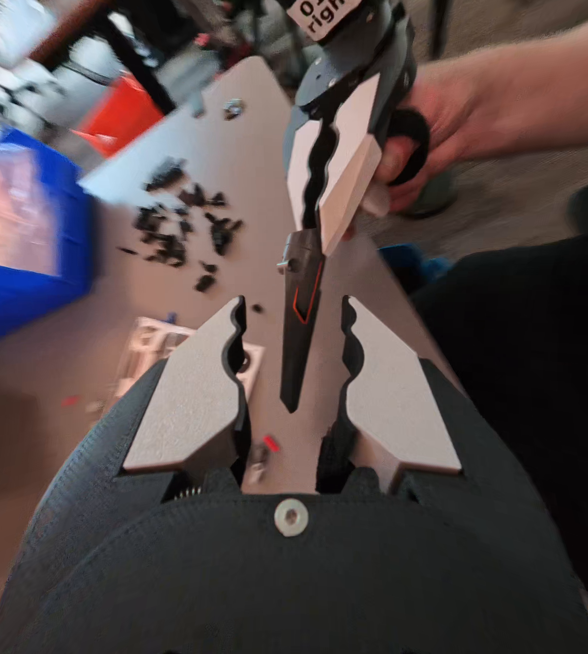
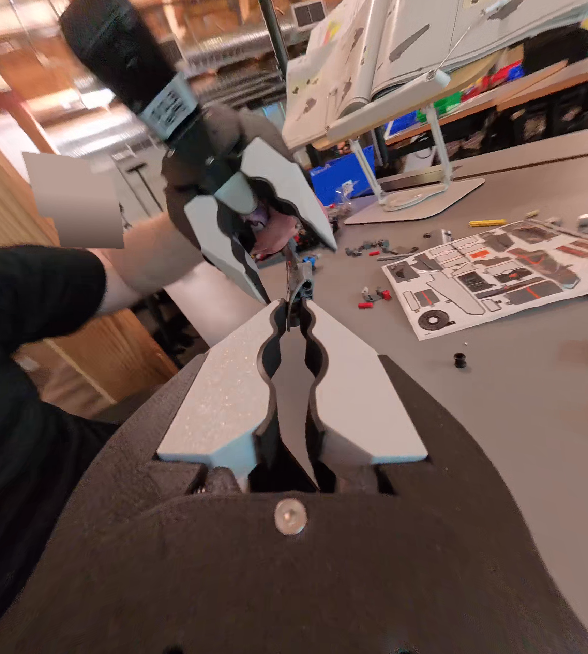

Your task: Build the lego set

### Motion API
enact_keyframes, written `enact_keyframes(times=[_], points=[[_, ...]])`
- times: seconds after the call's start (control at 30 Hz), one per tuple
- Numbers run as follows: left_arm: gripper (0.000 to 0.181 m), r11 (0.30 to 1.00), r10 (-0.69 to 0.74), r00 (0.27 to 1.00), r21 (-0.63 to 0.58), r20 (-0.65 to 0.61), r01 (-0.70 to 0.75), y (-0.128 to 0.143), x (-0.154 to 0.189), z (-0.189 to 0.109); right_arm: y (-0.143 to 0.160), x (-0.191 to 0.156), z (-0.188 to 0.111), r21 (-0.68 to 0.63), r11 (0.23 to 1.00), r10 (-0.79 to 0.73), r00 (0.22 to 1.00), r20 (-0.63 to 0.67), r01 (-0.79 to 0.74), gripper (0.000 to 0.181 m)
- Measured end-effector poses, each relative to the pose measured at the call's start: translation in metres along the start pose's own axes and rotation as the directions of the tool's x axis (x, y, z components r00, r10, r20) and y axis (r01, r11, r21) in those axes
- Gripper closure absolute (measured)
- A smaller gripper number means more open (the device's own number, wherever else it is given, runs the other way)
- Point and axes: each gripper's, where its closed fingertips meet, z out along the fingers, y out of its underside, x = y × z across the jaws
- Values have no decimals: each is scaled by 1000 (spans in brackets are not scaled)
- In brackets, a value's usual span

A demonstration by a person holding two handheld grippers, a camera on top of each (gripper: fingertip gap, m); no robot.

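Left wrist view first: the left gripper (image 1: 294,308) has its fingers spread wide with nothing between them, hovering over the grey table (image 1: 250,170). Hanging down into that gap is a long black pointed panel (image 1: 299,336) with a thin red line on it and a small grey connector at its top. The right gripper (image 1: 315,226), held in a hand (image 1: 469,134), is coming in from the far side and has the panel pinched at its top end. A scatter of small black parts (image 1: 182,226) lies on the far left of the table, with a blue bin (image 1: 65,247) beside it. Pretty blurry overall.

Right wrist view: the right gripper (image 2: 294,306) is nearly closed, tips clamped on the panel (image 2: 294,283) edge-on, so you only see a sliver plus the grey connector. The left gripper (image 2: 299,276) sits just beyond, fingers apart. A sticker sheet (image 2: 497,269) lies to the right, with loose red and grey bits (image 2: 374,295) near it, and an open instruction book (image 2: 409,53) sits on a stand at the far side.

My guess on handling: the panel's light, stiff, smooth plastic, so it could swivel in a tip pinch. I'd grab the lower half across its flat faces, not the pointed tip.
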Motion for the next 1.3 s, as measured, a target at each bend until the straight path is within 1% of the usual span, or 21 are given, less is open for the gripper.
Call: enact_keyframes(times=[0.1, 0.2, 0.23, 0.37, 0.43, 0.5, 0.53, 0.57, 0.6, 0.67, 0.7, 0.77, 0.8, 0.87, 0.9, 0.93, 1.0, 1.07, 1.13, 1.17, 1.3], points=[[130, 967, 244, 954, -111, 176, -227, 7, -10, -3, -4, 2, 7, -11, 997, 82, 995, 50, -82, 177], [151, 938, 337, 909, -168, 245, -303, 12, -14, -5, -9, 2, 13, -13, 992, 126, 989, 83, -125, 177], [161, 937, 344, 899, -153, 270, -313, 11, -16, -9, -11, 1, 15, -9, 990, 138, 986, 94, -138, 177], [163, 947, 319, 903, -126, 289, -294, 13, -18, -20, -18, 0, 25, 0, 988, 151, 981, 118, -152, 177], [163, 955, 293, 903, -131, 315, -265, 17, -22, -25, -23, 1, 31, 12, 996, 86, 993, 76, -87, 176], [163, 975, 220, 927, -112, 303, -194, 22, -23, -29, -33, 0, 32, 37, 999, -8, 999, 33, 7, 150], [163, 985, 167, 939, -89, 300, -147, 24, -25, -32, -34, 3, 32, 18, 994, -107, 994, -30, 107, 144], [163, 995, 99, 952, -61, 288, -85, 25, -27, -35, -35, 9, 31, -27, 968, -250, 960, -123, 249, 140], [162, 999, 28, 964, -39, 265, -18, 28, -27, -37, -36, 14, 31, -96, 912, -411, 888, -209, 400, 138], [163, 995, -97, 972, 21, 214, 95, 28, -27, -41, -37, 10, 36, -262, 704, -710, 643, -286, 660, 135], [163, 989, -147, 973, 37, 178, 142, 27, -25, -41, -37, 8, 40, -361, 551, -833, 471, -290, 753, 136], [163, 978, -207, 970, 59, 130, 201, 25, -22, -40, -38, 10, 49, -536, 251, -959, 132, -251, 806, 136], [162, 972, -231, 968, 68, 100, 226, 23, -19, -40, -36, 12, 54, -588, 146, -977, 22, -212, 796, 139], [162, 962, -266, 961, 75, 69, 261, 21, -17, -39, -33, 10, 63, -603, 17, -981, -104, -165, 798, 155], [162, 961, -272, 960, 72, 68, 267, 22, -17, -39, -33, 10, 65, -610, -21, -977, -146, -155, 792, 164], [162, 961, -272, 960, 72, 70, 267, 24, -17, -39, -32, 11, 66, -616, -37, -977, -157, -141, 787, 164], [162, 958, -279, 957, 96, 79, 271, 23, -19, -41, -32, 12, 68, -610, -33, -980, -144, -134, 792, 165], [157, 968, -244, 956, 107, 165, 228, 23, -28, -47, -37, 14, 66, -602, -7, -980, -125, -154, 798, 166], [138, 993, -112, 949, 54, 294, 101, 28, -39, -57, -44, 17, 63, -595, 29, -980, -96, -176, 803, 166], [134, 999, -34, 934, 14, 356, 31, 31, -43, -61, -45, 20, 62, -596, 38, -981, -84, -176, 802, 166], [133, 979, 204, 864, -104, 459, -176, 25, -41, -65, -45, 23, 64, -593, 30, -986, -75, -152, 805, 166]])
